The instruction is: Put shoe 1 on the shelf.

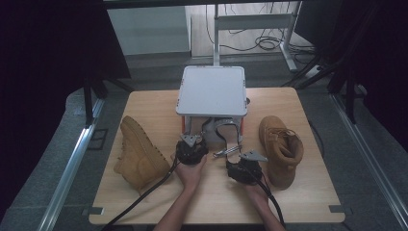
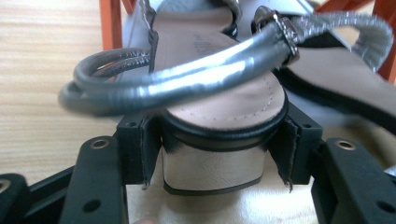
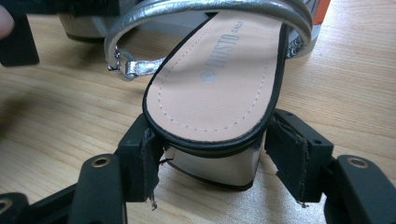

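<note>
On the left of the bench (image 1: 159,202) lies a tan boot (image 1: 137,156) on its side, untouched. Next comes the left gripper (image 1: 192,143), its jaws part open and pressed on either side of the block heel of a silver sandal (image 2: 219,100), which sits at the mouth of the grey box (image 1: 211,90) in the middle of the bench. The right gripper (image 1: 246,160) does the same with a second sandal (image 3: 219,70) just beside the first: jaws part open, with the pads against the flanks of its heel. These sandals look light, I'd say, with stiff soles and hard heels but floppy, glossy straps that would slide or twist; the heel block seems the sound place to grip. Both of the person's hands come in low from the near edge, forearms angled inward, grippers pointing away toward the box. Farther right stands the other boot (image 1: 280,149), upright and apart.
</note>
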Demonstrator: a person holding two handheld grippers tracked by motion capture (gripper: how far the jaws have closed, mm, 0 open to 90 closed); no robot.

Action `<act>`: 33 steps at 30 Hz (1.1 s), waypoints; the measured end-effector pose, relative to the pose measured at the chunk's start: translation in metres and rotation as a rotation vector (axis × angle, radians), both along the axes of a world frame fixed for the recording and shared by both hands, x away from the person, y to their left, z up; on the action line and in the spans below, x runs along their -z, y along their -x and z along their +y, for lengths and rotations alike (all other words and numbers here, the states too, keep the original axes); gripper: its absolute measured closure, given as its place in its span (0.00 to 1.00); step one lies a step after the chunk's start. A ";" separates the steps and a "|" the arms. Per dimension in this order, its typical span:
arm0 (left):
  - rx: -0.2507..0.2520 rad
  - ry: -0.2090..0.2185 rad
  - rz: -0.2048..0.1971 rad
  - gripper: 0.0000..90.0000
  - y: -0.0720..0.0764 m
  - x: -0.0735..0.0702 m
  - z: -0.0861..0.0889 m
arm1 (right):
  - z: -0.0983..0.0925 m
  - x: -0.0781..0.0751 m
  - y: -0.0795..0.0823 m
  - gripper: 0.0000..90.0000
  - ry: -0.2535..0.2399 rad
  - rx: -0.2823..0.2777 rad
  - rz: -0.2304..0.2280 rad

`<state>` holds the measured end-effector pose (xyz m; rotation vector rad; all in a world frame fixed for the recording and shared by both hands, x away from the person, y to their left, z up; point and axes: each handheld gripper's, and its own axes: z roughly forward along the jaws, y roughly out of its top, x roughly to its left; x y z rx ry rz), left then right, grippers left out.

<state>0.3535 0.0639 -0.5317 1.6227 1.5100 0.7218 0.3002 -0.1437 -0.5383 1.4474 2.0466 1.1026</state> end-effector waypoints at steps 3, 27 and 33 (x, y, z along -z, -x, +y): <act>-0.018 -0.002 -0.019 0.46 -0.002 -0.001 0.002 | 0.000 0.000 0.000 0.42 0.001 0.000 0.002; -0.052 0.003 -0.015 0.46 -0.025 -0.001 -0.002 | -0.001 0.000 0.000 0.43 -0.007 0.004 0.009; -0.061 -0.002 -0.016 0.46 -0.030 0.000 -0.004 | -0.001 0.000 0.000 0.43 -0.008 0.003 0.008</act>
